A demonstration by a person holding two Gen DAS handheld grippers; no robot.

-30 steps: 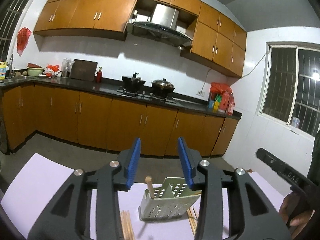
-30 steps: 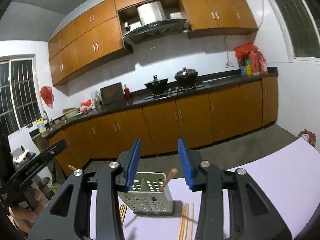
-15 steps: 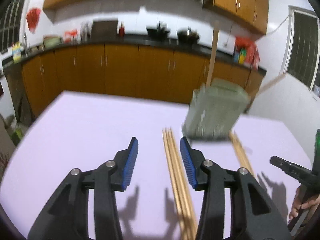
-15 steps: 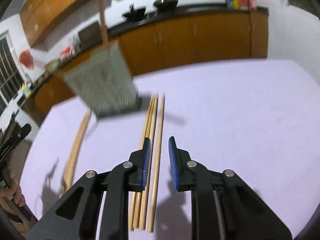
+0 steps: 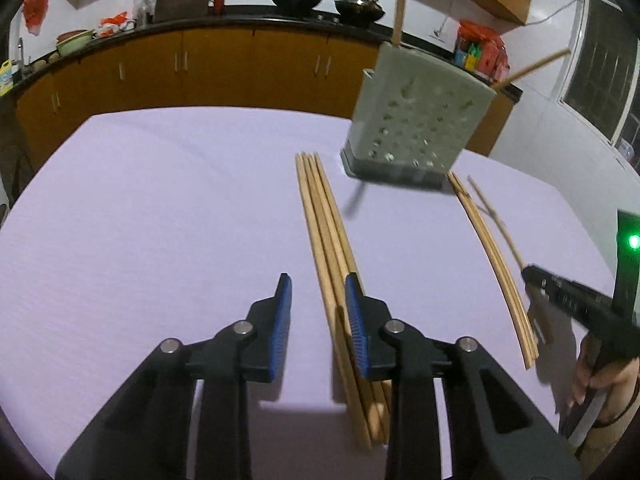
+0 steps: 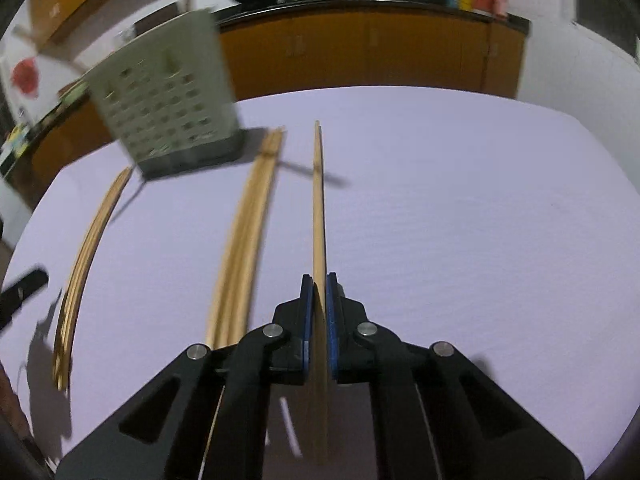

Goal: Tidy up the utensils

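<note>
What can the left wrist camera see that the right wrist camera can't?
Only the left wrist view shows the person's hand holding the right tool, its green light, and the left gripper, jaws closing beside a chopstick bundle, nothing gripped yet.

Only the right wrist view shows the right gripper up close, jaws shut on a single chopstick.

Both show the perforated holder, the purple table, loose chopsticks and the kitchen counter with pots.
</note>
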